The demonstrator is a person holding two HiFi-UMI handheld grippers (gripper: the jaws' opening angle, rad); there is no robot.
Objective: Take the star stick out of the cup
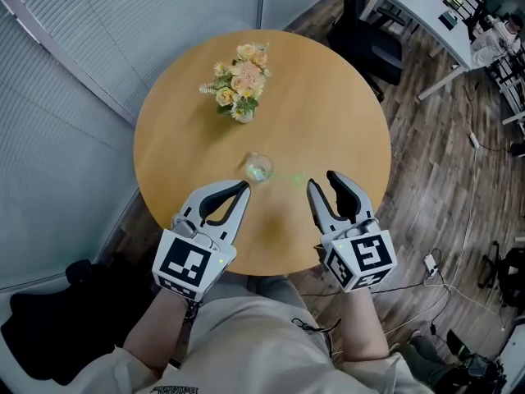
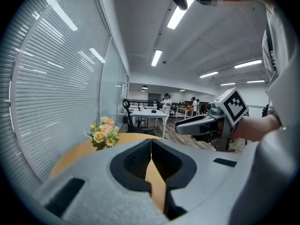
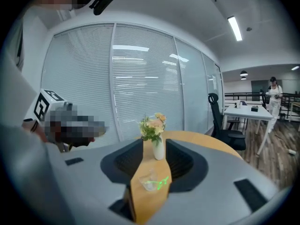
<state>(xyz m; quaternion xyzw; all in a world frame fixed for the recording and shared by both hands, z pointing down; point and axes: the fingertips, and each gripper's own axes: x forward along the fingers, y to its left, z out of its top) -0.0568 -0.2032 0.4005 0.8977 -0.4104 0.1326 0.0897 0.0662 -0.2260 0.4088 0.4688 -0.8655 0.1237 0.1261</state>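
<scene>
A small clear cup (image 1: pixel 257 168) stands on the round wooden table (image 1: pixel 328 97). The thin green star stick (image 1: pixel 293 177) lies low on the tabletop just right of the cup; whether its end still rests in the cup I cannot tell. My right gripper (image 1: pixel 323 181) hovers a little right of the stick, open and empty. In the right gripper view the cup (image 3: pixel 148 182) and the stick (image 3: pixel 162 181) show on the table between the spread jaws of that gripper (image 3: pixel 154 144). My left gripper (image 1: pixel 244 187) sits just left of the cup, shut and empty, its tips meeting (image 2: pixel 151 140).
A white vase of yellow and peach flowers (image 1: pixel 239 84) stands at the table's far side. A window wall with blinds (image 1: pixel 98 48) runs along the left. An office chair (image 1: pixel 369 43) and a white desk (image 1: pixel 426 2) stand beyond the table at the right.
</scene>
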